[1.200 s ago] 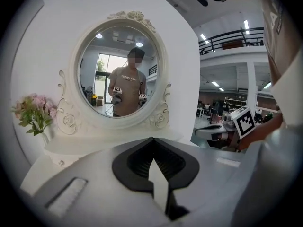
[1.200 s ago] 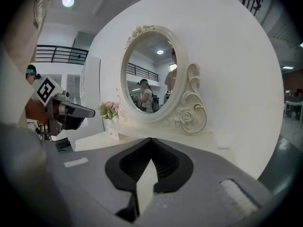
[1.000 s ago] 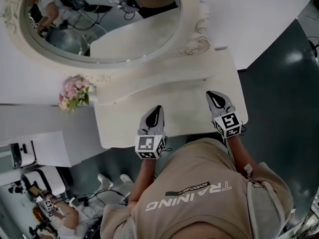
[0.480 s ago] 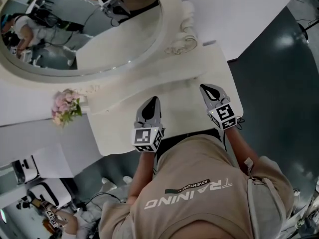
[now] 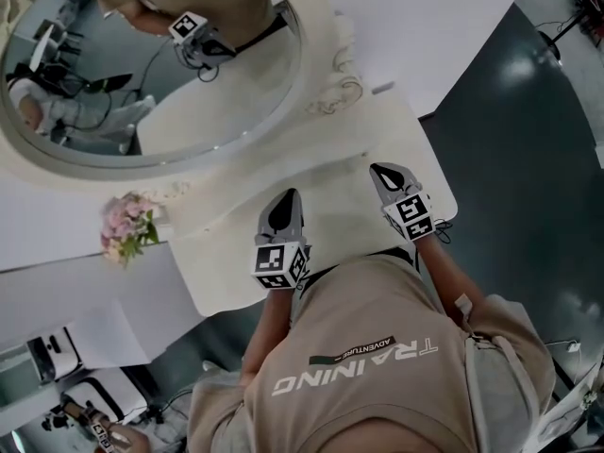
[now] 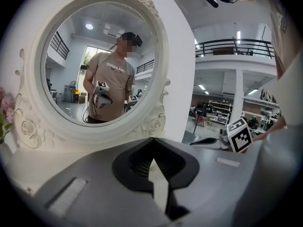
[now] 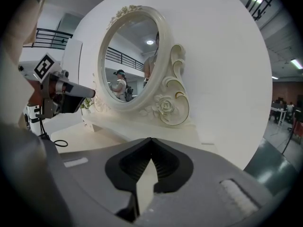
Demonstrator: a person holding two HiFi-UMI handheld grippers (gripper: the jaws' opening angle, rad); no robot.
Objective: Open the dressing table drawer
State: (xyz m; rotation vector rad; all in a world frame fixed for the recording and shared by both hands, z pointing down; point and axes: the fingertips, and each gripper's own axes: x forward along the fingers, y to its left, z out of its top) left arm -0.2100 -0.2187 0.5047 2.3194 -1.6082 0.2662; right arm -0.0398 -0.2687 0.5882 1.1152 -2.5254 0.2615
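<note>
The left gripper (image 5: 289, 199) and right gripper (image 5: 381, 171) are held empty with jaws together near the smooth cream tabletop's (image 5: 222, 253) curved front edge. The oval mirror (image 5: 212, 111) is framed in carved rosettes.

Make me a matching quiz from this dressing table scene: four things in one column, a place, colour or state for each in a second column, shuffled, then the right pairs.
Column one:
1. mirror
2. flowers
3. left gripper
4. right gripper

Column two:
A. shut, near the right end of the tabletop
B. pink, beside the mirror
C. oval, in a carved cream frame
D. shut, nearer the flowers

Pairs: 1-C, 2-B, 3-D, 4-A
</note>
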